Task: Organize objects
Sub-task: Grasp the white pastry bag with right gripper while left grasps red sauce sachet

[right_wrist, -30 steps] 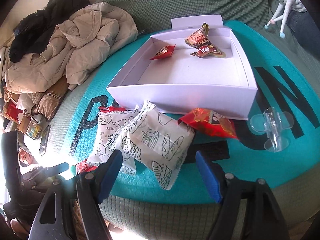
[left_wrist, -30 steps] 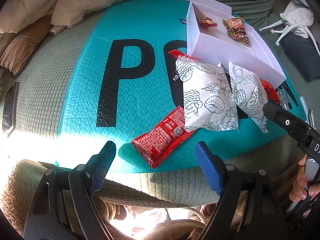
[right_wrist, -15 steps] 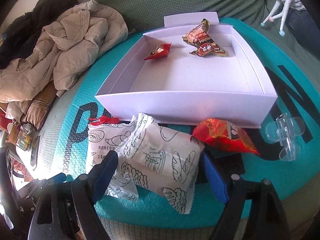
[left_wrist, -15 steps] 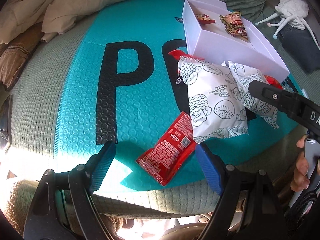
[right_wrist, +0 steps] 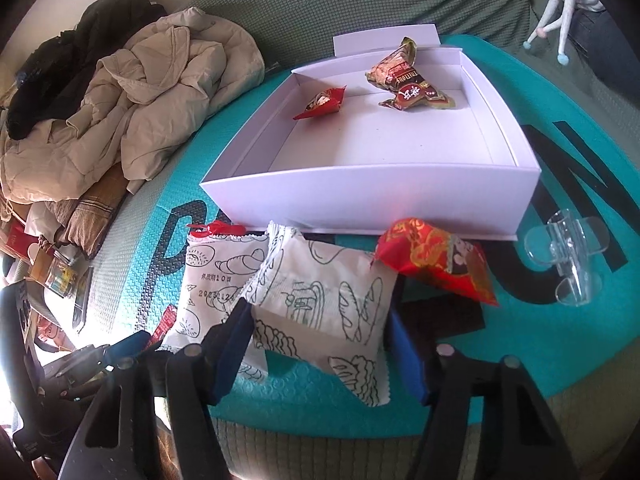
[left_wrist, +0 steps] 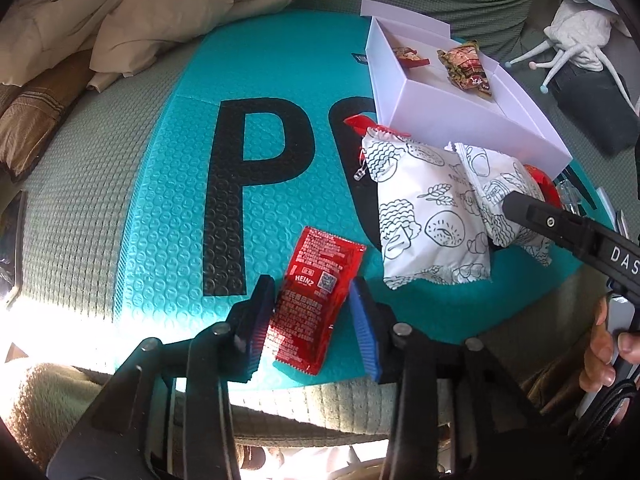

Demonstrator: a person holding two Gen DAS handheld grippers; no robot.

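Two grippers worked over a teal mat (left_wrist: 168, 216) spread on a green cushion. Left gripper (left_wrist: 314, 320): jaws had just been closing, blue pads against both long edges of a red ketchup sachet (left_wrist: 316, 300) near the mat's near edge. Right gripper (right_wrist: 320, 340): jaws had just been closing around a white printed packet (right_wrist: 324, 304), pads at its two sides; whether they pressed it could not be told. A second white packet (right_wrist: 216, 280) lay beside it to the left, partly beneath it. A white box (right_wrist: 372, 196) stood behind the packets toward the mat's far edge, holding a small red snack (right_wrist: 320, 104) and a crumpled brown-red wrapper (right_wrist: 408, 80). A red snack bag (right_wrist: 436, 260) lay against the box's front wall.

Only the right wrist view showed the clear plastic clip (right_wrist: 568, 256) near the mat's right edge. Only the left wrist view showed the whole sachet, and a hand (left_wrist: 604, 352) on the right gripper's handle. Both views showed beige clothing (right_wrist: 140, 104) off the mat's far left corner.
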